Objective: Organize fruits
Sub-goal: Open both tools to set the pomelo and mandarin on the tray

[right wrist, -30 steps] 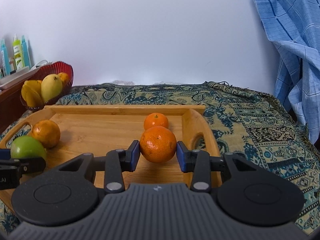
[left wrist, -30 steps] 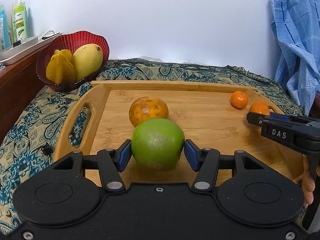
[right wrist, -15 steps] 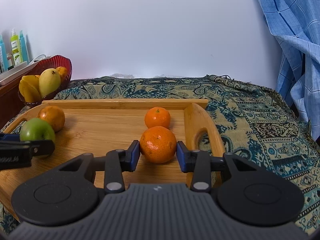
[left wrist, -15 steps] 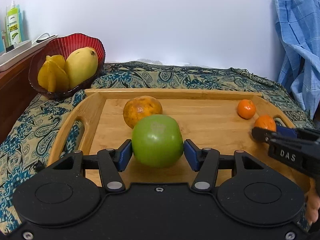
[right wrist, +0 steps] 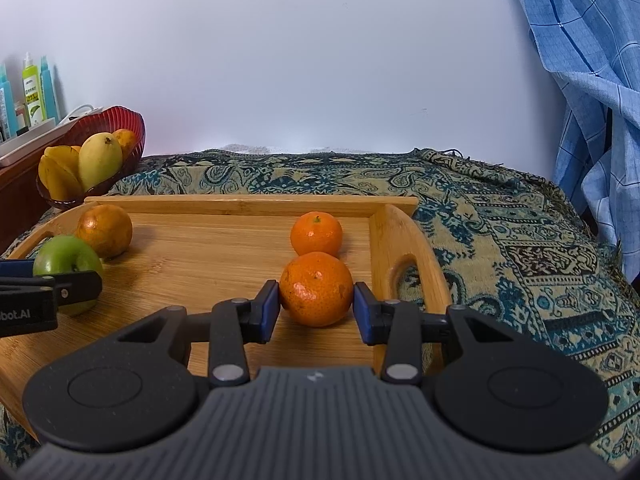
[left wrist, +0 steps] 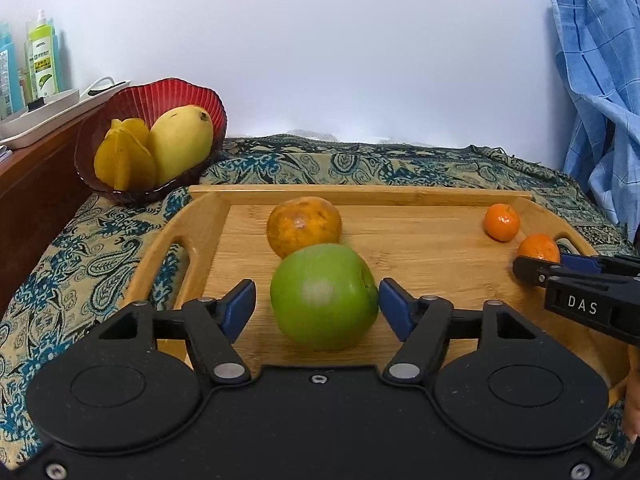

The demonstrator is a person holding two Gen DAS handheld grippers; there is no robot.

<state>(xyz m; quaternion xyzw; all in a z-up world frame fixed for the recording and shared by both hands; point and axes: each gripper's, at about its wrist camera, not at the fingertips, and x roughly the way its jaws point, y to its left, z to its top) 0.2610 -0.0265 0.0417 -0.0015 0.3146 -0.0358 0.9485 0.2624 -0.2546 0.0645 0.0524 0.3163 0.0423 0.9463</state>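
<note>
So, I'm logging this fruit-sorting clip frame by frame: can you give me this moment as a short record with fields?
surface: wooden tray on a patterned cloth
left gripper: fingers opening, green apple between them, gap at the left pad
right gripper: shut on the near mandarin
also on tray: mottled orange, far mandarin
red bowl: mango, starfruit, beside the tray's far left corner

Tangerines (right wrist: 316, 288) two, oranges (left wrist: 303, 225) two, apple (left wrist: 323, 297) one.
</note>
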